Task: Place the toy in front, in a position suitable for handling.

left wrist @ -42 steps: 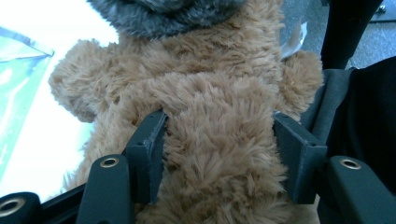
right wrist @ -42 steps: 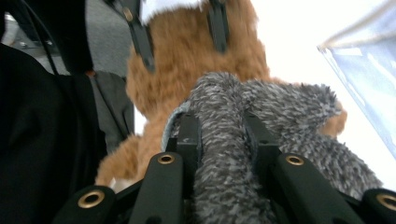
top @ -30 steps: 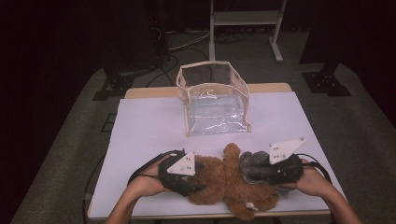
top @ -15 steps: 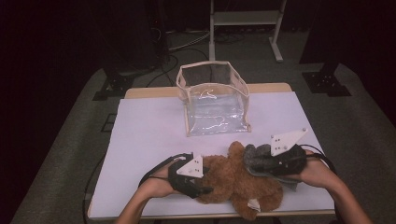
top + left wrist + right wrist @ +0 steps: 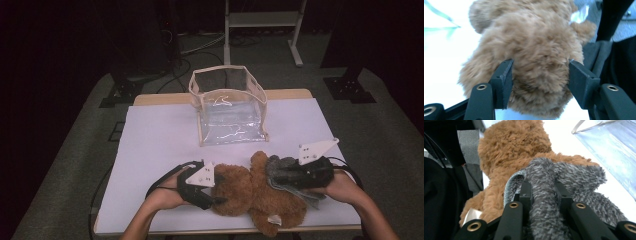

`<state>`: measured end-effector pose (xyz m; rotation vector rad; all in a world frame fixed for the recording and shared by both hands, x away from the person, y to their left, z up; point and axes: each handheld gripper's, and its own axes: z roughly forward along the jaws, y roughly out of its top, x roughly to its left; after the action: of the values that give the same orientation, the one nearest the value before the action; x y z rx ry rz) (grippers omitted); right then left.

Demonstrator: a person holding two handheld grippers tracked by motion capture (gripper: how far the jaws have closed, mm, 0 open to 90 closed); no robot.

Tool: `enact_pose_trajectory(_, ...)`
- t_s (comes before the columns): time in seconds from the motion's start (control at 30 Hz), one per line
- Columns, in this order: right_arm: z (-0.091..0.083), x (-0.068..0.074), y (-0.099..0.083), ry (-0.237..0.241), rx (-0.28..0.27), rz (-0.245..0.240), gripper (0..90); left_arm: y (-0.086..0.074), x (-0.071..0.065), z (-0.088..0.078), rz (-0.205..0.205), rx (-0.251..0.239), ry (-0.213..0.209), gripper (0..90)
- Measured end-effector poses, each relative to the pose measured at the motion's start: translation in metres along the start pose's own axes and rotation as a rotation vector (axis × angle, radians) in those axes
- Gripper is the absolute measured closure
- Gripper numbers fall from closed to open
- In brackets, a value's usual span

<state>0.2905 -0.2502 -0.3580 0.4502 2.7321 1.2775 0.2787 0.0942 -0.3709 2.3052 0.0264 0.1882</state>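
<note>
A brown teddy bear lies near the table's front edge. My left gripper reaches in from the left, and its two jaws press into the fur of the teddy bear. The jaws of the left gripper have just been opening a little with the bear still between them. My right gripper comes from the right and is shut on a grey fuzzy cloth lying over the bear. In the right gripper view the grey cloth bunches between the jaws of the right gripper, in front of the bear.
A clear plastic bag with a beige rim stands open at the back middle of the white table. Its wall shows as the clear bag in the right gripper view. Cables trail from both grippers. Dark floor and a metal stand lie beyond.
The right gripper has shifted slightly right and up with the grey cloth. The left gripper has stayed on the bear, which has turned a little.
</note>
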Motion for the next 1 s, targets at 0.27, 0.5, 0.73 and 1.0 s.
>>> enact_pose_trajectory(0.27,0.0,0.003,0.012,0.013,0.054,-0.051,72.3,-0.005,-0.002,0.019,0.016,0.021,-0.057,41.5)
enact_pose_trajectory(0.5,0.015,0.0,0.04,0.042,0.03,-0.098,72.0,0.002,-0.006,0.025,0.05,0.048,-0.063,40.7)
enact_pose_trajectory(0.73,0.012,-0.008,0.024,0.042,0.018,-0.047,71.9,-0.002,-0.005,0.024,0.05,0.027,-0.062,39.9)
enact_pose_trajectory(1.0,0.002,-0.006,0.02,0.006,0.026,-0.053,71.6,0.0,-0.005,0.026,0.056,0.034,-0.063,39.6)
